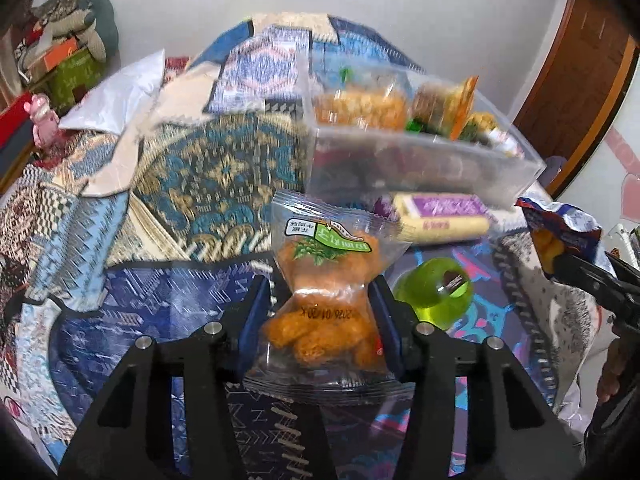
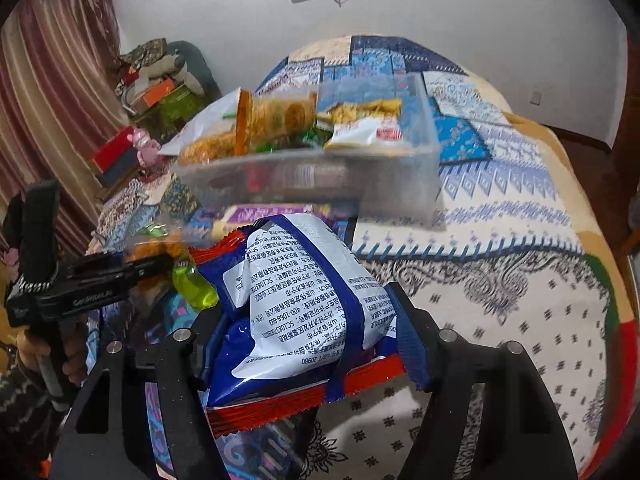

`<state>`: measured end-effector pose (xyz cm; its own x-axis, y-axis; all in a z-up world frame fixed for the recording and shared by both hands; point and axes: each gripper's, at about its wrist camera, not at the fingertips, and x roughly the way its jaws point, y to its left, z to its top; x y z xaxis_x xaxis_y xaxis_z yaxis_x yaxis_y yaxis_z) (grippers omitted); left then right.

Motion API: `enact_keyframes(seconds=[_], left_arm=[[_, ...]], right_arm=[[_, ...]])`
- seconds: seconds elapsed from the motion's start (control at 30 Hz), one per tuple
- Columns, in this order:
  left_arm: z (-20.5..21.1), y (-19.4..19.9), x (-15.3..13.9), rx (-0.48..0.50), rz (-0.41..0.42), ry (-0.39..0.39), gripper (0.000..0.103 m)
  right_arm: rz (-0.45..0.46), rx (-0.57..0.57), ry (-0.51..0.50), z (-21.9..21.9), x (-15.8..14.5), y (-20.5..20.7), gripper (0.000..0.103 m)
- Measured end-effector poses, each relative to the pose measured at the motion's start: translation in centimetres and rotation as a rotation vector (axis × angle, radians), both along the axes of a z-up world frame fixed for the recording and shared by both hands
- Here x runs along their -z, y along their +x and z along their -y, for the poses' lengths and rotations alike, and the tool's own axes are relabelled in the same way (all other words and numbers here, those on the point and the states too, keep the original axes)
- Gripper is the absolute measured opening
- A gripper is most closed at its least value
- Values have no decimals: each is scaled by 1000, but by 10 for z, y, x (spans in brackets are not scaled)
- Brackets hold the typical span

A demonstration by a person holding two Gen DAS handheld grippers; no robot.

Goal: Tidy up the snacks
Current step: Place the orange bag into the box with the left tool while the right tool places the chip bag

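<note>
Left gripper (image 1: 322, 300): blue pads pressed into the waist of a clear snack packet (image 1: 324, 280); the wrapper is visibly cinched between them. Packet holds orange fried pieces, has a green label near its top and a printed date on the lower half. It stands roughly upright in the grip, off the bedspread (image 1: 140, 300).

Right gripper (image 2: 308, 320): jaws clamped on a puffy blue and white bag (image 2: 304, 300) with red serrated edges; printed back panel faces the camera. The bag bulges above the jaws. In the left wrist view the same bag (image 1: 560, 236) appears at the right edge, pinched in the black fingers.

Clear plastic bin (image 1: 420, 168): sits on the bed beyond both grippers, already holding several snack packs, orange, yellow and green; an orange-capped cracker sleeve (image 2: 276, 120) lies across the top. Image is motion-blurred here.

On the bedspread just in front of the bin: a yellow and purple snack pack (image 1: 436, 216), lying flat. Nearer the left gripper, to its right: a green translucent jelly cup (image 1: 436, 292), tipped on its side.

Background: a pile of boxes and soft items (image 2: 160, 88) at the far left against the wall; a curtain (image 2: 52, 80) beside it.
</note>
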<state>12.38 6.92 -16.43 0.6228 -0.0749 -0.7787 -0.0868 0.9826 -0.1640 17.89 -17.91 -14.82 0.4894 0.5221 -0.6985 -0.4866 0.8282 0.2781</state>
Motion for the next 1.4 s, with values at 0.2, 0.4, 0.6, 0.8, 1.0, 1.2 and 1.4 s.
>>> enact_keyframes(seconds=[0.2, 0.4, 0.6, 0.8, 1.0, 1.2, 1.4], left_arm=[[-2, -4, -42, -7, 100, -11, 50], [-1, 15, -81, 4, 189, -35, 50], [2, 48, -93, 24, 215, -56, 50], [10, 91, -86, 46, 191, -68, 50], [16, 133, -70, 71, 147, -69, 50], [20, 162, -55, 67, 129, -30, 50], [22, 179, -48, 55, 124, -13, 51]], right_arm=[[43, 30, 32, 3, -18, 8, 67], [110, 53, 62, 1, -42, 23, 67], [161, 46, 70, -14, -59, 43, 67], [156, 30, 66, -36, -56, 66, 67], [130, 16, 53, -55, -45, 92, 67], [115, 20, 21, -65, -32, 113, 67], [87, 23, 14, -68, -21, 126, 67]])
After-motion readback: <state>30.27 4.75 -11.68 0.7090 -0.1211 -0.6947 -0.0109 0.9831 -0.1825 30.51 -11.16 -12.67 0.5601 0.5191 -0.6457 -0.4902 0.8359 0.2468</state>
